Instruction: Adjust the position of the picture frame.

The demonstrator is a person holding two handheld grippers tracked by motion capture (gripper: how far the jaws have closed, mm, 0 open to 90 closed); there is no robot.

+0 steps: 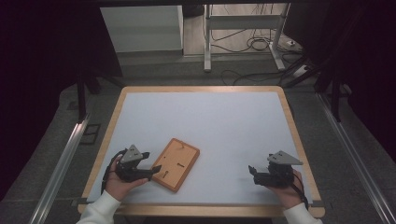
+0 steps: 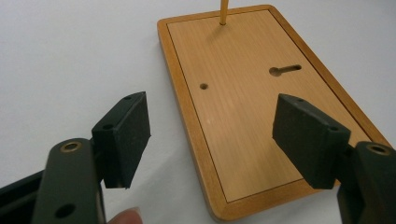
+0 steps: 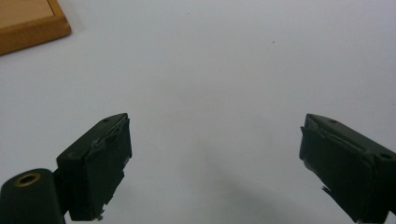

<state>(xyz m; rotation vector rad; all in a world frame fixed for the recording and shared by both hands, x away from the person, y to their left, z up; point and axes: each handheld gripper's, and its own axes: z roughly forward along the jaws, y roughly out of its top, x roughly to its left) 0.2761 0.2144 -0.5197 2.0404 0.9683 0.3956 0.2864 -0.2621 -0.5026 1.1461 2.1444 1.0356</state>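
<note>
A flat rectangular wooden board (image 1: 175, 164) with a darker raised border, a keyhole slot and a small round hole is lying tilted near the front-left part of the white tabletop (image 1: 219, 126), closer to the front edge than the far one. The left gripper (image 1: 150, 170) is sitting just beside the board's near-left end, its jaws standing apart, and in the left gripper view one pad is hanging over the wood while the other is over bare white surface. A thin wooden peg (image 2: 223, 11) is standing at the board's far end.

The right gripper (image 1: 252, 174) is resting near the front-right corner, well apart from the board, jaws spread and clamping nothing.

The likely trouble: the board is lying flush, so closing jaws may be skidding over its low rim and pushing it toward the front edge. The torn padding showing on the right gripper's pads may also be weakening any hold it takes.
</note>
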